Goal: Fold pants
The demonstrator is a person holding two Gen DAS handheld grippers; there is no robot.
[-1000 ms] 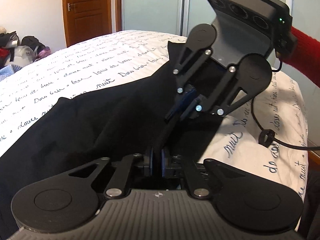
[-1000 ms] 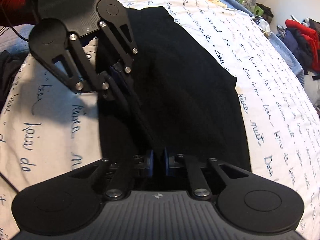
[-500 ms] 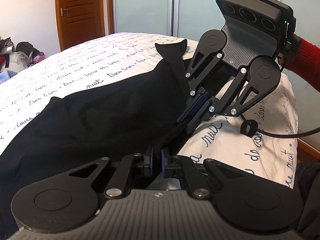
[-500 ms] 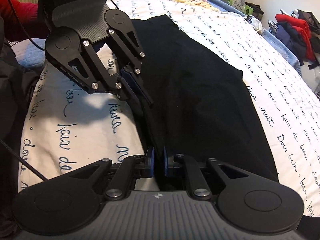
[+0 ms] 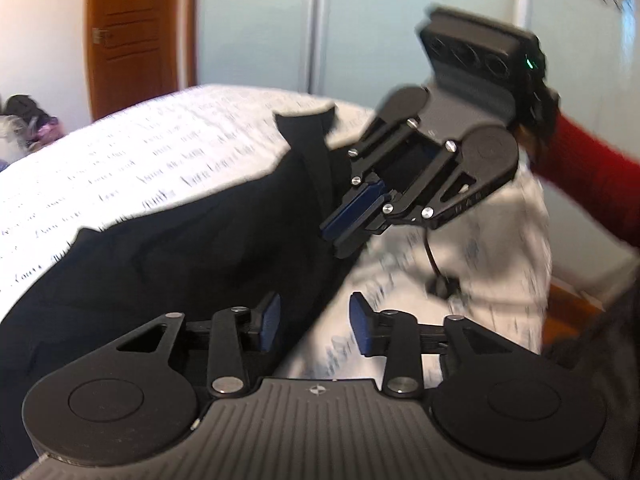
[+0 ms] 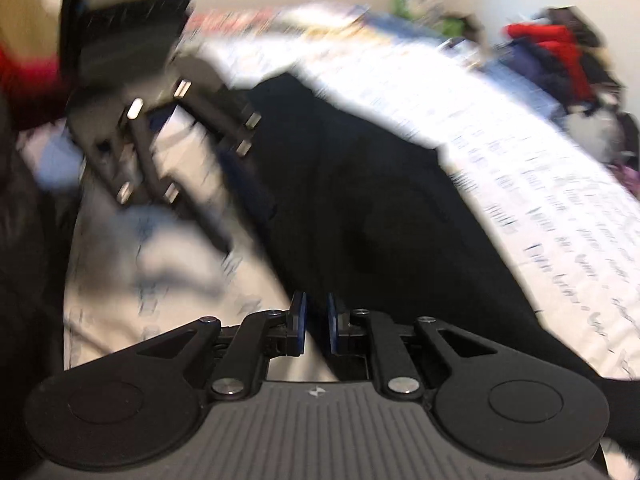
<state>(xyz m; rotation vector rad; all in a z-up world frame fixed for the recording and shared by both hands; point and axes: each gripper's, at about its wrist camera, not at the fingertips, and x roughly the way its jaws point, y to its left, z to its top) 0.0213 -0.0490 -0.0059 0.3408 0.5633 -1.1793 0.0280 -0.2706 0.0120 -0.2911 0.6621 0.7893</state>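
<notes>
I find the left gripper (image 5: 314, 322) with its jaws spread wide and nothing between them, the black pants (image 5: 192, 248) lying along the near edge of the bed (image 5: 160, 152), presumably set down there to settle a fold. The right gripper (image 6: 314, 328), seen from its own camera, shows a narrow gap and no cloth held; blur limits certainty.

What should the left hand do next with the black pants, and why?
Probably draw the left hand-held gripper straight back, away from the pants. Its jaws stand wide open, so it grips nothing, and the pants lie spread on the bed with their edge just ahead of it. Whether the right hand-held gripper grips cloth is too blurred to tell.
</notes>
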